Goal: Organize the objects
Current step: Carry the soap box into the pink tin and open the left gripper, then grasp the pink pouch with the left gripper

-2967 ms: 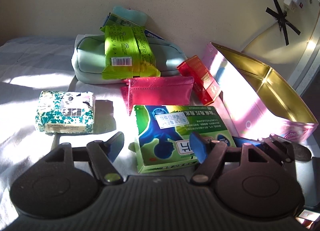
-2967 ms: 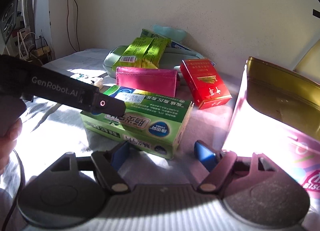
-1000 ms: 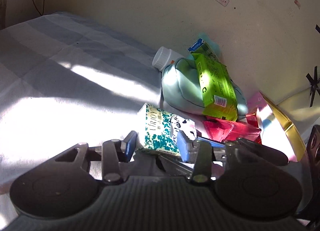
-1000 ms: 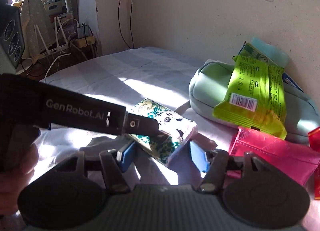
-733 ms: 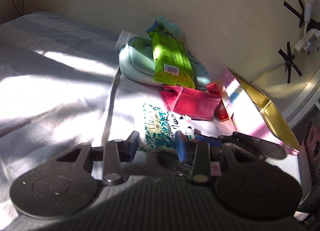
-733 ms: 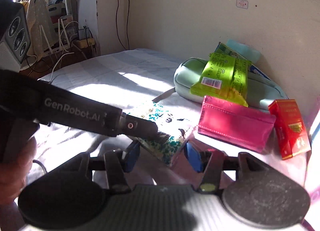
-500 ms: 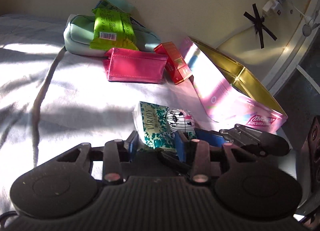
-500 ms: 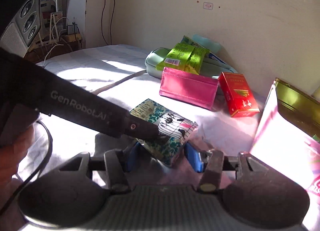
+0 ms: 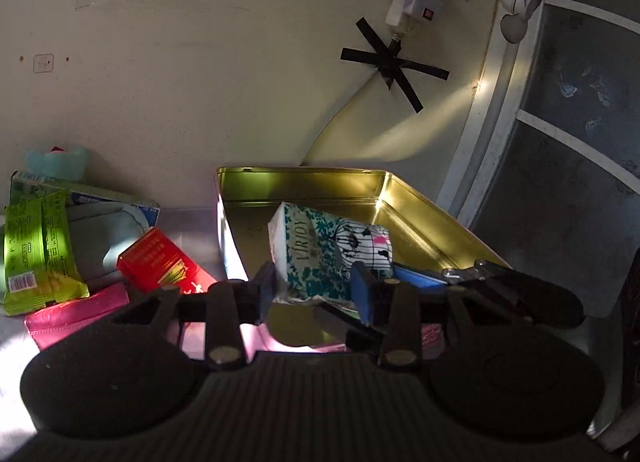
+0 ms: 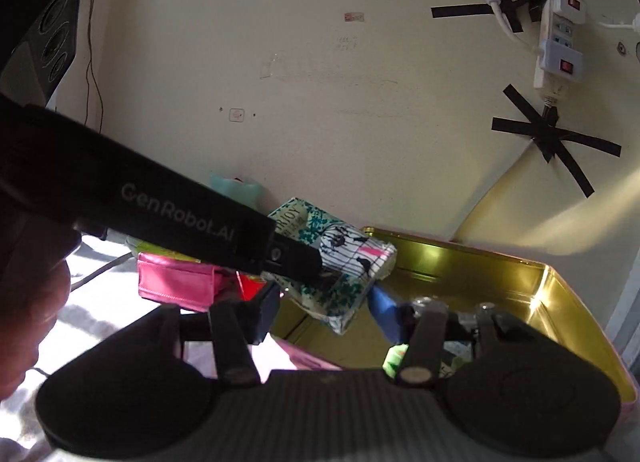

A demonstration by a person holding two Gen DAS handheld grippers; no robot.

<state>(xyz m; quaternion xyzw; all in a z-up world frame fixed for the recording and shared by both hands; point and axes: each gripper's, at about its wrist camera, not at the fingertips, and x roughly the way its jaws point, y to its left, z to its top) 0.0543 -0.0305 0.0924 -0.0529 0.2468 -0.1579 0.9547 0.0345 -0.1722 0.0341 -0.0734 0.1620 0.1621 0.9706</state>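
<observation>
Both grippers, left gripper [image 9: 316, 286] and right gripper [image 10: 324, 312], clamp the tissue pack [image 9: 328, 258] above the gold tin [image 9: 416, 202]. I'd lower level, clear the rim, release together.

Light bedsheet [image 9: 16, 326] carries, left of the gripper, a pink pouch [image 9: 76, 316], red box [image 9: 158, 262] and pale green bag [image 9: 100, 242] (green packet [image 9: 38, 250] atop); gold-lined tin [image 9: 304, 186] straight ahead.
</observation>
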